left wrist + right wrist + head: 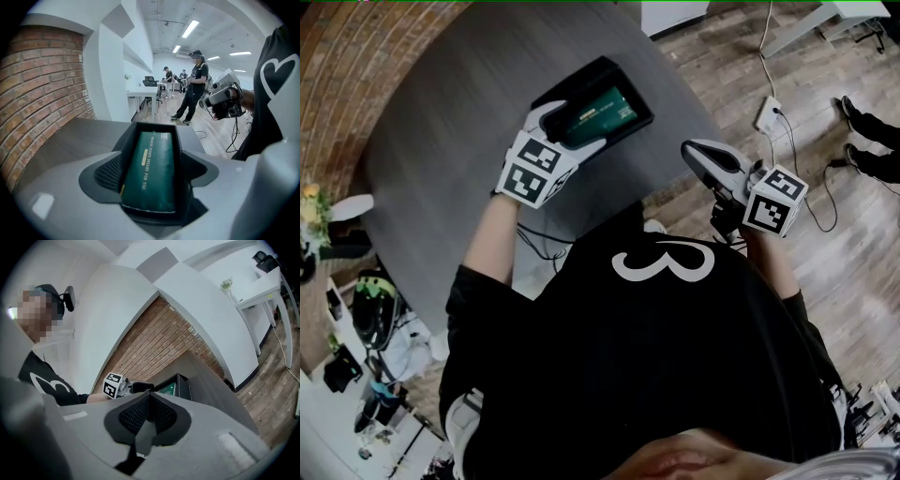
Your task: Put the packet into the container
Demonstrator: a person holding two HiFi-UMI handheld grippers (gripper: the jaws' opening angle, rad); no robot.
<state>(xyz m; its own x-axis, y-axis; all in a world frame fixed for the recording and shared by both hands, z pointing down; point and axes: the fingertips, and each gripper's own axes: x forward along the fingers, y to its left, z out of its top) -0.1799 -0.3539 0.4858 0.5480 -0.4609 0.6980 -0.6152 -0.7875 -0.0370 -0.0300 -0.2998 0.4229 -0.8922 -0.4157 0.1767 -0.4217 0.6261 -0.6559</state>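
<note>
The green packet (602, 114) lay inside the black container (581, 77) on the table (459, 122). The left gripper (565, 131) had its jaws wide apart above it, gripping nothing; the right gripper (149, 414), beside the table, was closed and empty

Between the left tongs (152, 176), the packet (154, 157) looks like glossy green film, the container (125, 139) matt black plastic. The tongs' pads (108, 172) are dimpled black rubber. Beneath, the tabletop (65, 143) is smooth, matt grey.
</note>
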